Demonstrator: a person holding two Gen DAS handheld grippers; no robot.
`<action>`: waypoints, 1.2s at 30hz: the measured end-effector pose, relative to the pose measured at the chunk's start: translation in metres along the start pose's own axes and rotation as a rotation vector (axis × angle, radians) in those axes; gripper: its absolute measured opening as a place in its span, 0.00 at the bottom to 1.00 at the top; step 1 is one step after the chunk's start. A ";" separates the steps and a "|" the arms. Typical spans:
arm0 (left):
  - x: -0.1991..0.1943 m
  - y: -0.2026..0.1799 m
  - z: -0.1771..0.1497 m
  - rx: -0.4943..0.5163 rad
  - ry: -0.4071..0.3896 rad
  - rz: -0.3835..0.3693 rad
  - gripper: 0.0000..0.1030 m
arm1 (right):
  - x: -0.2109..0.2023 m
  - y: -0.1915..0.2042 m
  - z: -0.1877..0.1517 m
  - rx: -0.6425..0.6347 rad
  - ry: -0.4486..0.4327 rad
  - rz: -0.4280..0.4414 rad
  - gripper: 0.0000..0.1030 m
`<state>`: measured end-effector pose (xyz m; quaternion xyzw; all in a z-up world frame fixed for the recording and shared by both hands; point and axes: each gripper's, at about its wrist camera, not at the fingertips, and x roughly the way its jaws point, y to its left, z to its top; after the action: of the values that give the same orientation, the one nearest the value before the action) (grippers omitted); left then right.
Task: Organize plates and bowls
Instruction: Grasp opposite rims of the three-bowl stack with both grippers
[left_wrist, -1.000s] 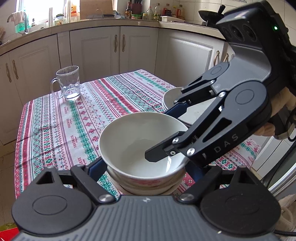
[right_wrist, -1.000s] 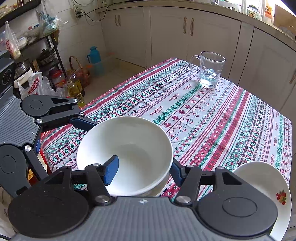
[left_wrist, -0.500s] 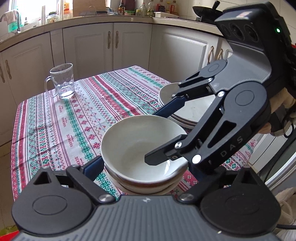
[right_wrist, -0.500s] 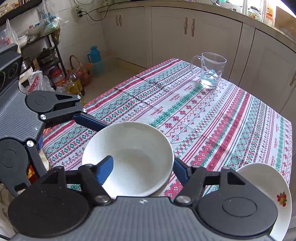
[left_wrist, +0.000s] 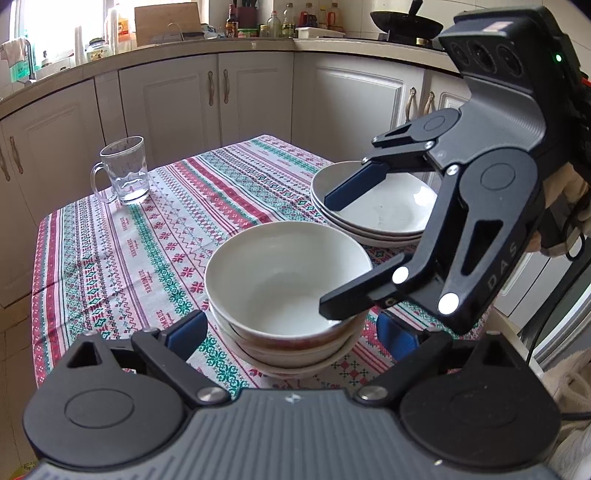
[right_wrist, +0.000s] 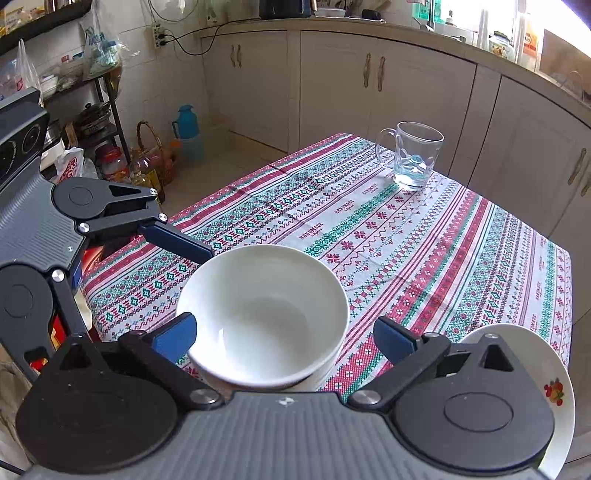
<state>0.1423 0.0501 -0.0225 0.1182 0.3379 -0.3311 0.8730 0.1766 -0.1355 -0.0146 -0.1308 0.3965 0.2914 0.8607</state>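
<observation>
**Right jaws let go of the top bowl; both grippers stand wide around the stack**

Since the earlier frames the biggest change is at the right gripper (right_wrist: 283, 334): a second ago one of its blue pads sat inside the top bowl (right_wrist: 262, 317), pinching the rim, and now its jaws are opening, spread to either side of the bowl with neither pad pressing on it. The left gripper (left_wrist: 291, 334) has widened a little too and its jaws are apart, the pads flanking the bowl stack (left_wrist: 288, 343) without touching it. The bowl itself has not shifted on the stack.

Going left to right in the left wrist view: a glass mug (left_wrist: 123, 171) stands near the far left corner of the worktop (left_wrist: 110, 258), which wears a red, green and white patterned cloth. The stack of white bowls sits at the near edge, about the middle, the top one nested upright in those below. Just beyond it to the right, a stack of shallow plates (left_wrist: 376, 214) lies near the right edge, well apart from the mug.

Both grippers tilt downward toward the bowls. The left one faces the stack from the near edge. The right one reaches in from the right side, one finger over the plates and the other over the bowl's rim; a gloved hand (left_wrist: 565, 206) grips its body behind.
</observation>
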 end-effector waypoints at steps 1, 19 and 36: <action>-0.001 -0.001 -0.001 0.006 0.000 0.003 0.95 | -0.001 0.001 -0.001 -0.001 -0.004 -0.005 1.00; -0.005 -0.002 -0.032 0.004 0.024 0.072 0.95 | -0.022 0.024 -0.039 -0.053 -0.053 -0.044 1.00; 0.022 0.007 -0.037 0.039 0.046 0.035 0.94 | 0.011 0.022 -0.065 -0.105 -0.008 -0.058 1.00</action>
<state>0.1403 0.0607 -0.0643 0.1486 0.3492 -0.3196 0.8682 0.1293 -0.1430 -0.0647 -0.1862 0.3731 0.2872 0.8624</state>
